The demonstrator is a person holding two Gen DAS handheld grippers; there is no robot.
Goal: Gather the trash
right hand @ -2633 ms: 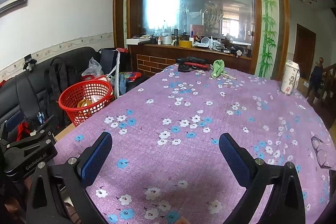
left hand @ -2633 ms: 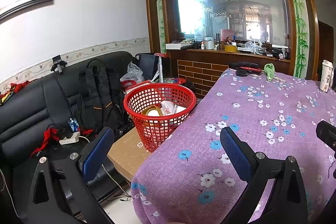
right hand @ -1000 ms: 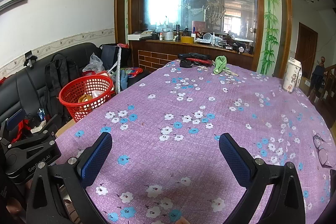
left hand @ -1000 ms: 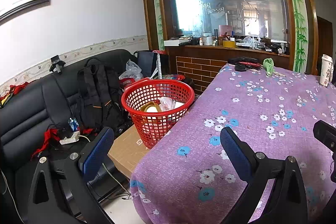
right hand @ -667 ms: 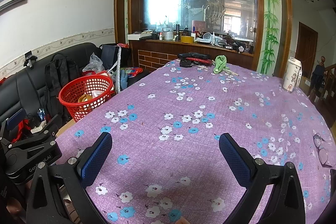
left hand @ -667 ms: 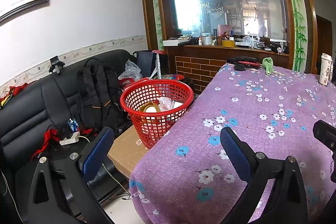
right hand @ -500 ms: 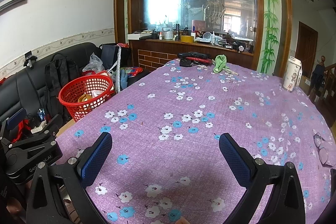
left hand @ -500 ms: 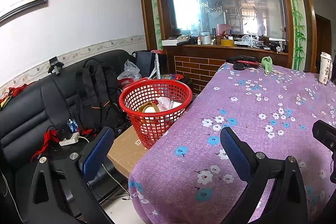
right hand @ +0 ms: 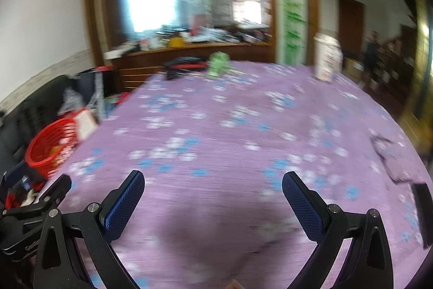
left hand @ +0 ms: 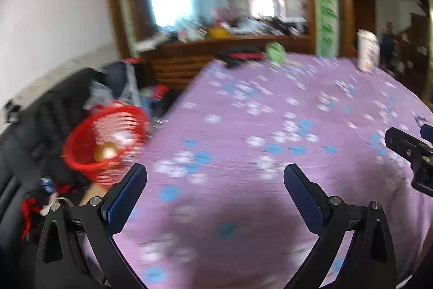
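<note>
Views blur now; red basket [left hand: 104,137] sits farther left.

Left gripper [left hand: 215,178] and right gripper [right hand: 213,184] both gape wide, blue pads [right hand: 303,203] apart, holding nothing.

Bare purple tablecloth [right hand: 216,142] ahead, white cup [right hand: 328,60] and green cloth [right hand: 217,64] at far edge

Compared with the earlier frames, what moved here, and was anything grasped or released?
Both cameras swung right: the red mesh basket slid toward the left edge and the view blurred. Nothing grasped or released. The left gripper and right gripper stay open and empty over the purple floral tablecloth.
</note>
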